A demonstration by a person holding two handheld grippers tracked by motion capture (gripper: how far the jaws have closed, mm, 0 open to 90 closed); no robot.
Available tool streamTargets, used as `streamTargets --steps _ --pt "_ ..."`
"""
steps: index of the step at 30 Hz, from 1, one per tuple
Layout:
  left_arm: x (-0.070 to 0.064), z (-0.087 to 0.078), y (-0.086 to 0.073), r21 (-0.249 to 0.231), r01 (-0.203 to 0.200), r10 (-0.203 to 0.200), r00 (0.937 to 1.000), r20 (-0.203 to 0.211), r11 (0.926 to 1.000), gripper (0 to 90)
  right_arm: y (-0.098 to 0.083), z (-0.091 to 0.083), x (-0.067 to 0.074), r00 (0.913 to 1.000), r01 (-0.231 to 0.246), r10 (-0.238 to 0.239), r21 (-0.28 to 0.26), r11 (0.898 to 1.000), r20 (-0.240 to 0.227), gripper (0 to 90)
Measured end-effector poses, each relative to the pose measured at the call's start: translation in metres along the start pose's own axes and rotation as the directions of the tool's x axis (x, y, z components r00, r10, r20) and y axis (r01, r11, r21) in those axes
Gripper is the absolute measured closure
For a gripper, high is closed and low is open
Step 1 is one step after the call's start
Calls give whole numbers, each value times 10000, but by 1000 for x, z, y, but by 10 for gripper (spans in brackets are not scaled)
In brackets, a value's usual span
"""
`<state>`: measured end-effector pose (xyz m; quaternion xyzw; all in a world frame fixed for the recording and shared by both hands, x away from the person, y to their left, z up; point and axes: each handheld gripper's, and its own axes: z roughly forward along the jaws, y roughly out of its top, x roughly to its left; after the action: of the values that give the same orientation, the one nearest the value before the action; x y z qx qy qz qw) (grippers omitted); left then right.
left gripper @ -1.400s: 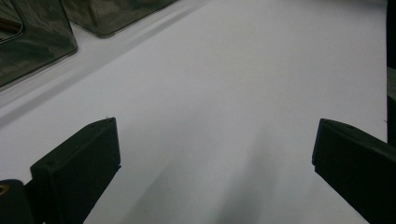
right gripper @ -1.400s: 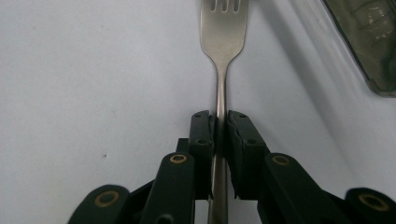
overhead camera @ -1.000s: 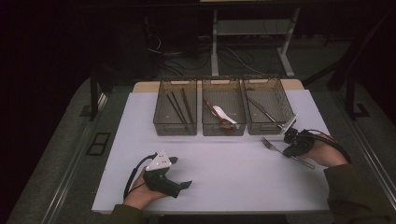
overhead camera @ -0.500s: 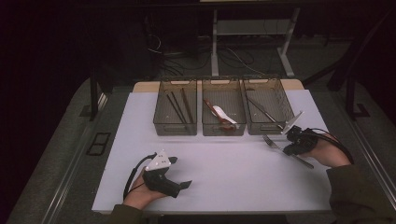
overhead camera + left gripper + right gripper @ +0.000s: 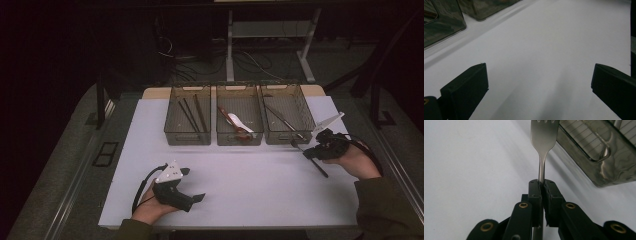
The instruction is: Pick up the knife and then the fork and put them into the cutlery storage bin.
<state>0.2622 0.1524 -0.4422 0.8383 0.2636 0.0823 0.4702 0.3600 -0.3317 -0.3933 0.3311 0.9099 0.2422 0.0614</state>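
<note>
My right gripper (image 5: 541, 185) is shut on the neck of a metal fork (image 5: 543, 142), whose tines point away toward the nearest bin. In the high view this gripper (image 5: 307, 152) hovers at the right of the white mat, just in front of the right bin (image 5: 287, 138), and the fork's handle (image 5: 320, 170) sticks out back toward the person. My left gripper (image 5: 194, 184) rests at the near left of the mat. Its jaws stand wide apart and open over bare mat, as the left gripper view (image 5: 539, 77) confirms.
Three clear bins stand in a row at the back of the white mat (image 5: 250, 180). The left bin (image 5: 187, 139) holds dark sticks, the middle bin (image 5: 239, 141) a white spoon and a red utensil, and the right bin holds metal cutlery. Dark floor lies beyond the table.
My right gripper has lifted slightly and drifted a little right with the fork in its grip. The left gripper has stayed put.
</note>
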Motion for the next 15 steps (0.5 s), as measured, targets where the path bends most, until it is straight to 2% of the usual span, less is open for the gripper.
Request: streamTargets --steps 7,15 --pt "0 0 0 -8 7 -7 10000 -16 10000 0 -1 -5 -2 9995 -308 306 -739 9968 -40 842" --pt "0 0 0 -24 3 -3 10000 -61 10000 0 -3 -13 -6 9973 -736 726 -1625 9840 -123 842"
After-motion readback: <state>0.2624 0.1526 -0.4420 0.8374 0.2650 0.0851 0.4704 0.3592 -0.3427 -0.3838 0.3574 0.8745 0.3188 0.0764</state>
